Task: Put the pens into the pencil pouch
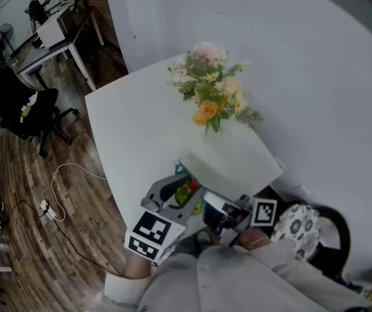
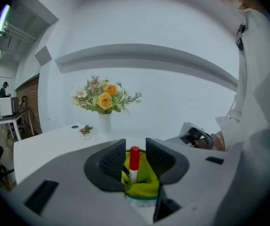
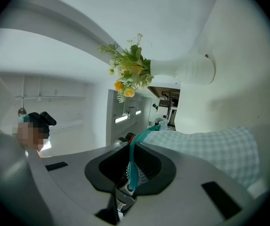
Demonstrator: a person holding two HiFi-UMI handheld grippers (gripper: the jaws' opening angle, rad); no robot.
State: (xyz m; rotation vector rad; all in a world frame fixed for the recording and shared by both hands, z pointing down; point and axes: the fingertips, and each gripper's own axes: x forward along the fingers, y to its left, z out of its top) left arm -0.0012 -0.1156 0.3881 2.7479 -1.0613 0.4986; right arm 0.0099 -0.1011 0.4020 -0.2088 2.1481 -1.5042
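A pen with a red cap (image 2: 134, 157) stands upright in the pouch's yellow-lined mouth (image 2: 145, 186), right between the jaws of my left gripper (image 2: 135, 150). Those jaws stand apart and neither pad presses on the pen. In the head view the left gripper (image 1: 184, 191) reaches over the pen's red cap (image 1: 192, 184) at the table's near edge. The checked pencil pouch (image 3: 205, 147) lies to the right, and my right gripper (image 3: 134, 167) is shut on its teal zipper edge (image 3: 135, 154). From the head view the pouch (image 1: 231, 164) is a pale slab, with the right gripper (image 1: 215, 208) at its near side.
A vase of flowers (image 1: 208, 96) stands on the white table (image 1: 134, 129) by the wall. A small potted sprig (image 2: 85, 131) sits near it. A patterned chair (image 1: 302, 229) is at the right. An office chair (image 1: 30, 109) and a cable (image 1: 59, 203) are on the wooden floor at the left.
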